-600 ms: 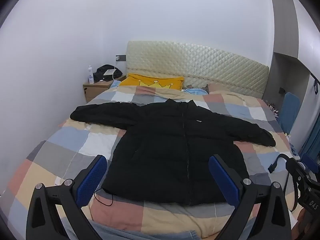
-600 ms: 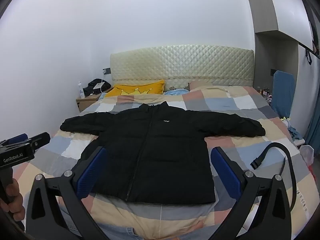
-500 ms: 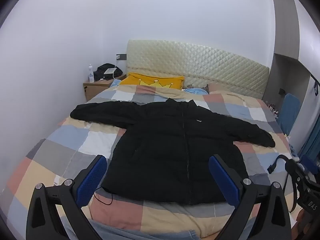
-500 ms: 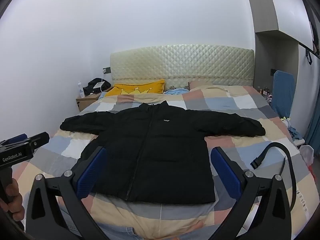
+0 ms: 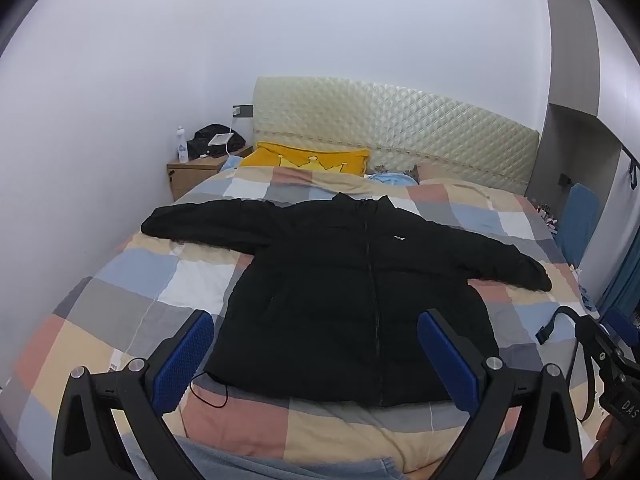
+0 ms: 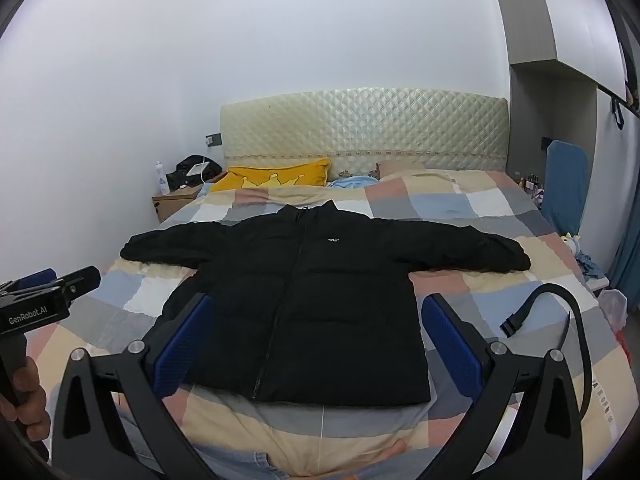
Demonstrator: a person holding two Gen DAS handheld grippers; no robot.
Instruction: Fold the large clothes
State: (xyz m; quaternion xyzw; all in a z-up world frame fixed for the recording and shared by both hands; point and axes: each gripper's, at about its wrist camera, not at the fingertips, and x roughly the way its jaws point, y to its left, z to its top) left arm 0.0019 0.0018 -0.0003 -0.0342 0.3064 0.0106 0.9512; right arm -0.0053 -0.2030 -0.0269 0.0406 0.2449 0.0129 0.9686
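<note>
Jacket: A black puffer jacket is lying flat on the bed, front side up, zipper closed. Both sleeves are stretching out to the sides, and the collar is pointing toward the headboard. The hem is lying toward the foot end of the bed, close to the grippers.

Bed: The checked cover is showing squares of blue, grey, white, beige and pink. A yellow pillow with a crown pattern is resting against the headboard, and a light blue cloth is lying just beside it.

Left gripper: The left gripper is hanging above the foot end of the bed, pointing down at an angle toward the jacket. Its jaws are standing fully apart, and its blue pads are gripping nothing; the jacket is only seen behind the gap.

Right gripper: The right gripper is pointing the same way, also with the jaws spread wide and nothing between them. A black strap is curling up at its right side.

Hand: In the right wrist view a hand is holding the handle of the left gripper at the left edge.

Nightstand: A wooden nightstand is standing to the left of the headboard, carrying a white bottle and a black bag.

Right side: A blue chair back is standing beside the bed.
</note>
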